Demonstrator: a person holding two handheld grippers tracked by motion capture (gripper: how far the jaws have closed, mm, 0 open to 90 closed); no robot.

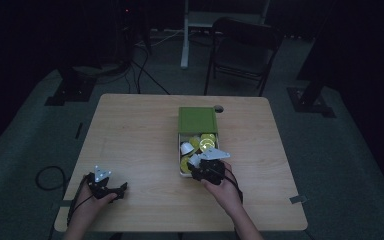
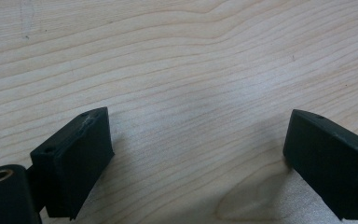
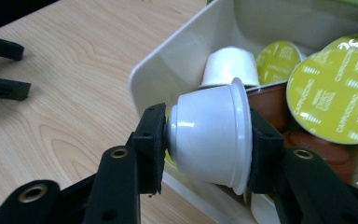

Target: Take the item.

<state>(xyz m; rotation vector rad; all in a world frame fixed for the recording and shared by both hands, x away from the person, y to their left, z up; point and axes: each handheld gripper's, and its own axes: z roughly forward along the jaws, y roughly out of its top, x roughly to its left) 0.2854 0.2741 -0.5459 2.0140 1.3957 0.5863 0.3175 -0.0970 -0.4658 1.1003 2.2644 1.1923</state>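
My right gripper point(image 3: 207, 144) is shut on a white coffee capsule point(image 3: 209, 135), pinched sideways between its black pads just above the near corner of a white box point(image 3: 168, 65). Inside the box lie another white capsule point(image 3: 228, 65) and several capsules with lime-green foil lids point(image 3: 335, 98). From the high view, the right gripper point(image 1: 196, 162) hangs over the box's near end, and the box's green lid point(image 1: 197, 120) covers its far half. My left gripper point(image 1: 122, 189) rests low at the table's front left. Its jaws stand wide apart, so the left gripper point(image 2: 196, 149) is open over bare wood.
The wooden table point(image 1: 130, 135) lies in a dim room. A dark folding chair point(image 1: 245, 50) and a white stand point(image 1: 185, 35) are beyond its far edge. A black cable loop point(image 1: 47, 177) lies on the floor at the left.
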